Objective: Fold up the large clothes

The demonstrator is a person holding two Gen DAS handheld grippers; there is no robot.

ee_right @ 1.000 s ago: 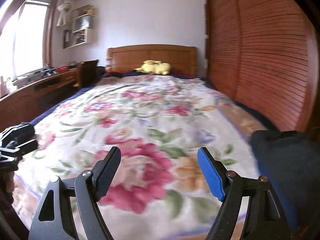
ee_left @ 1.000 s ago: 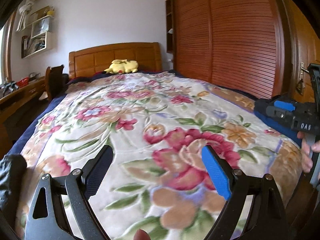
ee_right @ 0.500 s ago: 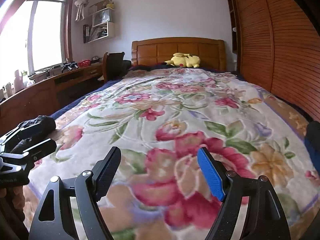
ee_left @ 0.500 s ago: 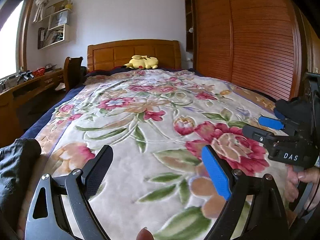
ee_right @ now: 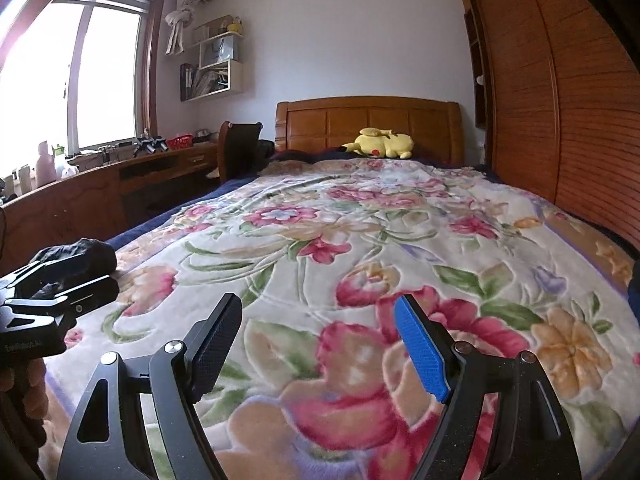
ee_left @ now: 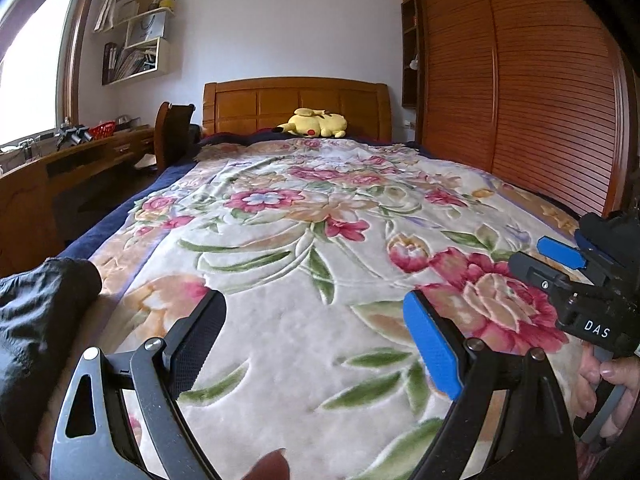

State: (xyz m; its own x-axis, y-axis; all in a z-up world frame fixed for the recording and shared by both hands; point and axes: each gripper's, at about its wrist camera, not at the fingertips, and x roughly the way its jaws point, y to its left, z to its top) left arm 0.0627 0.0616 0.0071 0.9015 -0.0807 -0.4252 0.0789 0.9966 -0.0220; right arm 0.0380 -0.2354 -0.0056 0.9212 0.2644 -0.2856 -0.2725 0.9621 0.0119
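Observation:
A dark bundled garment (ee_left: pixel 36 320) lies at the near left corner of the bed; it also shows in the right wrist view (ee_right: pixel 76 254). My left gripper (ee_left: pixel 316 340) is open and empty, above the floral blanket (ee_left: pixel 304 240) and right of the garment. My right gripper (ee_right: pixel 318 340) is open and empty above the blanket (ee_right: pixel 360 240). The right gripper shows at the right edge of the left wrist view (ee_left: pixel 568 276). The left gripper shows at the left edge of the right wrist view (ee_right: pixel 56 296), in front of the garment.
A yellow plush toy (ee_left: pixel 314 123) lies by the wooden headboard (ee_left: pixel 296 102). A wooden desk (ee_right: pixel 100 184) and chair (ee_right: pixel 236 148) stand along the bed's left side. A slatted wardrobe (ee_left: pixel 520 92) runs along the right. A dark blue item (ee_right: pixel 634 284) lies at the bed's right edge.
Both views have swung to the left and a little upward. The dark garment has come further into the left wrist view. The dark blue item has almost left the right wrist view.

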